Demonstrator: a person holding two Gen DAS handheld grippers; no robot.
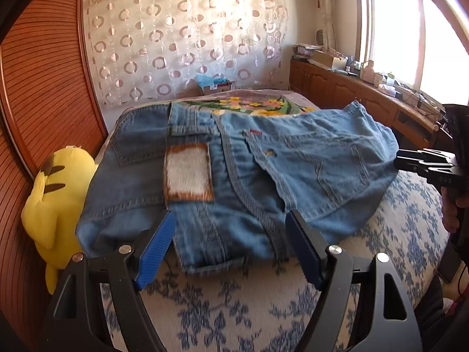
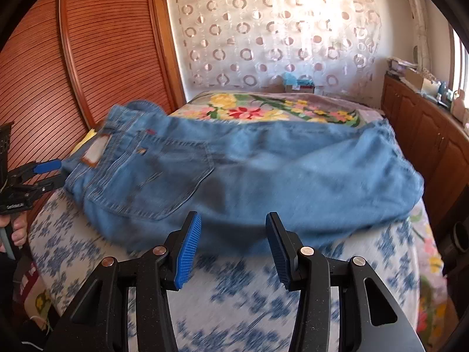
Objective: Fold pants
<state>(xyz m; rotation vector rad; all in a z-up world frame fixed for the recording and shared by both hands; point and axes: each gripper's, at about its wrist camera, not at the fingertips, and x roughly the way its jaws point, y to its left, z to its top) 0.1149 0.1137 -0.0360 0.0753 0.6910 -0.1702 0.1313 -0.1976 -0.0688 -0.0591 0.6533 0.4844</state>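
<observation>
Light blue jeans [image 1: 293, 158] lie folded across the bed, seat side up, with a back pocket and a tan-edged white waist label [image 1: 187, 173] showing. My left gripper [image 1: 231, 215] is open, its blue pads [image 1: 155, 252] standing apart just above the near denim edge by the waistband, touching nothing. In the right wrist view the jeans [image 2: 263, 170] stretch from the waist at the left to the folded legs at the right. My right gripper [image 2: 233, 217] is open at the near edge of the denim, and nothing is pressed between its pads. The left gripper [image 2: 60, 173] shows at the waist end.
The bed carries a white cover with blue flowers [image 1: 234, 308] and, behind the jeans, a bright floral blanket [image 2: 263, 108]. A yellow plush toy [image 1: 55, 193] leans against the louvred wooden wardrobe [image 1: 44, 88] on the left. A wooden cabinet [image 1: 351, 94] with clutter runs under the window on the right.
</observation>
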